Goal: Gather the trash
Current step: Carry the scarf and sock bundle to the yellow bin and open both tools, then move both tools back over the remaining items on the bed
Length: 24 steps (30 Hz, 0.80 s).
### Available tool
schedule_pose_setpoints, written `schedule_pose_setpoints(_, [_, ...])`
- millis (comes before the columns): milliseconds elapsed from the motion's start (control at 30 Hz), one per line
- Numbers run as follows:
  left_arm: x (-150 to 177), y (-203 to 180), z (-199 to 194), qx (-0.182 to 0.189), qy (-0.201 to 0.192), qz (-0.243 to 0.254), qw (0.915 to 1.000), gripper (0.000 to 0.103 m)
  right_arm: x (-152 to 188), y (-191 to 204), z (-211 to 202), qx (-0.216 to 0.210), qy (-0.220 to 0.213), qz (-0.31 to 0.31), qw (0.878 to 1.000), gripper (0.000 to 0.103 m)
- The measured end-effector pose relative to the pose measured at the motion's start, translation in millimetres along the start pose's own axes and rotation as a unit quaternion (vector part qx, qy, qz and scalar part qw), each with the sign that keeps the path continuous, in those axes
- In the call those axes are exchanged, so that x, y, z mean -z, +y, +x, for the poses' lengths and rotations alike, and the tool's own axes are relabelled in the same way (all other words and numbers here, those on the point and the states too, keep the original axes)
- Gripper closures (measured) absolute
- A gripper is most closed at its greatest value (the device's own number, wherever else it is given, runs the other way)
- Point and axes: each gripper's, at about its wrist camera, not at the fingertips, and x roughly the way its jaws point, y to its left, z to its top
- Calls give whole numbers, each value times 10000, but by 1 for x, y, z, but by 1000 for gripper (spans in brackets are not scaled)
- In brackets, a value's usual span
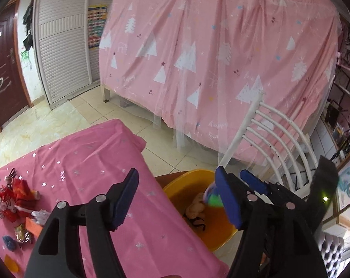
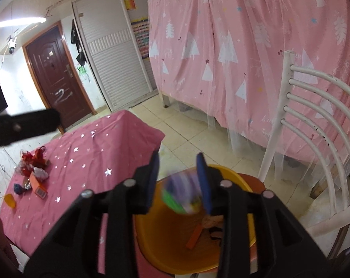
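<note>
A yellow basin (image 1: 175, 190) (image 2: 156, 243) sits on a chair seat beside the pink table. My right gripper (image 2: 178, 183) is open above the basin; a blurred purple and green wrapper (image 2: 181, 194) is between and below its blue pads, falling into the basin. It also shows in the left wrist view (image 1: 213, 197), next to the right gripper (image 1: 244, 185). The basin holds brown crumpled trash (image 1: 195, 206) and an orange piece (image 2: 194, 234). My left gripper (image 1: 177, 197) is open and empty over the table edge. Several trash items (image 1: 15, 203) (image 2: 33, 169) lie on the table's left side.
The table has a pink star-print cloth (image 1: 93, 162) (image 2: 93, 143). A white metal chair back (image 1: 274, 143) (image 2: 313, 115) rises behind the basin. A bed draped in pink tree-print fabric (image 1: 209, 58) fills the background. A dark door (image 2: 56, 74) and white shutter wardrobe (image 2: 114, 64) stand at left.
</note>
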Motion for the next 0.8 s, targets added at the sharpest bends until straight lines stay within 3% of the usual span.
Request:
schedule_pose_setpoints(167, [7, 23, -26, -56, -178, -158, 9997, 37, 1, 9, -2, -56, -8, -67, 10000, 62])
schedule_pose_setpoints(533, [22, 69, -67, -190, -330, -483, 9981, 32, 4, 68, -4, -294, -2, -542, 9981, 55])
schedule_pose_setpoints(800, [40, 123, -90, -648, -356, -829, 9938, 28, 8, 116, 7, -566, 135, -857, 9946, 51])
